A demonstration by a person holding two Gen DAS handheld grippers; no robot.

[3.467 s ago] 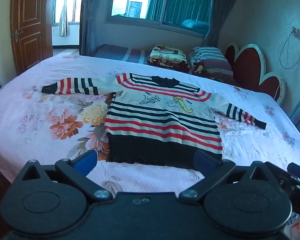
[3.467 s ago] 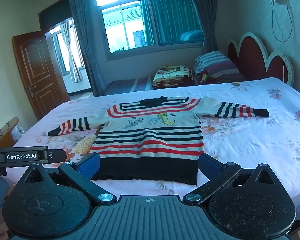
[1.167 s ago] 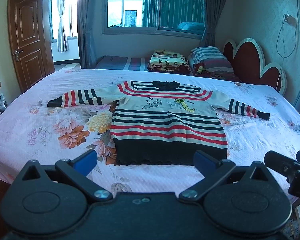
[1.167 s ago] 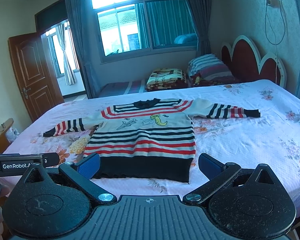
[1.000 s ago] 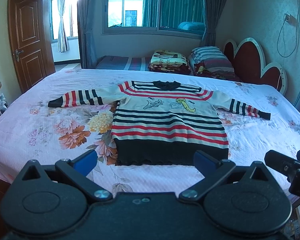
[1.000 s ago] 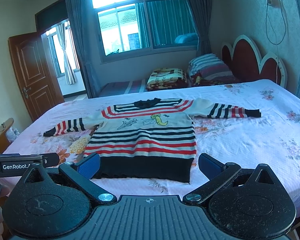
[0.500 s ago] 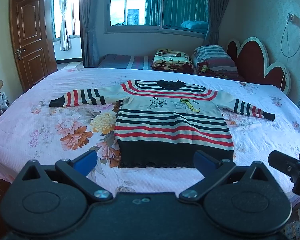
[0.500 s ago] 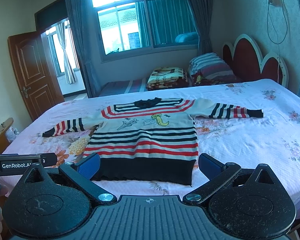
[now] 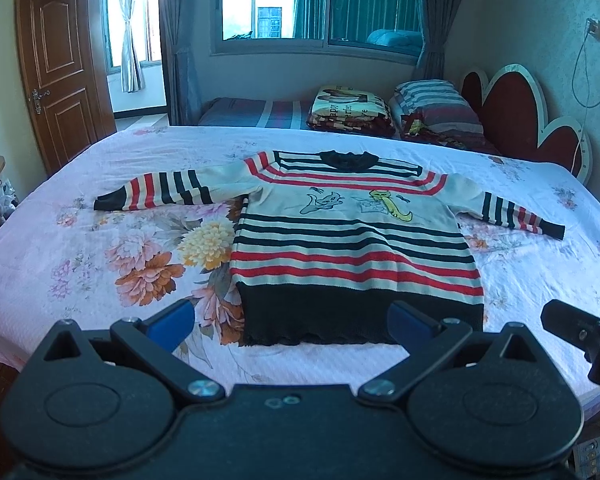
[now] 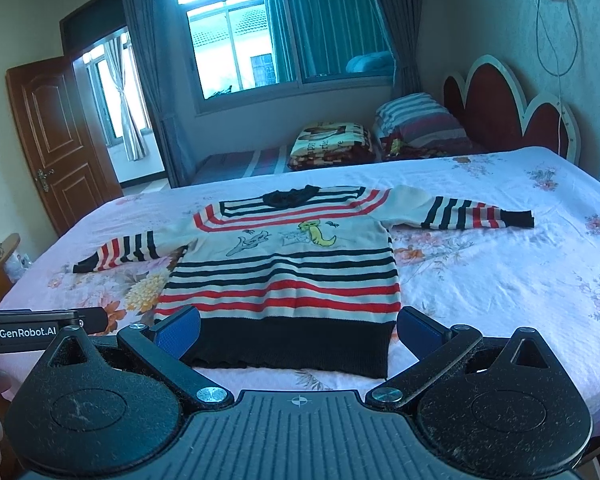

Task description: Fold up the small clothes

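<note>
A small striped sweater (image 9: 348,240) lies flat on the bed (image 9: 100,264), front up, both sleeves spread sideways, black hem nearest me. It has red, black and cream stripes and cartoon figures on the chest. It also shows in the right wrist view (image 10: 288,272). My left gripper (image 9: 290,322) is open and empty, held short of the hem. My right gripper (image 10: 298,330) is open and empty, also just short of the hem. Neither touches the cloth.
The bed has a pink floral sheet and a red scalloped headboard (image 9: 516,120) at the right. Folded blankets and a striped pillow (image 9: 428,100) lie at the far side. A wooden door (image 9: 60,76) stands at the left. The other gripper's body (image 9: 584,328) shows at the right edge.
Both grippers have moved a little closer to the sweater's hem. The sweater has not moved, and both grippers stay open.
</note>
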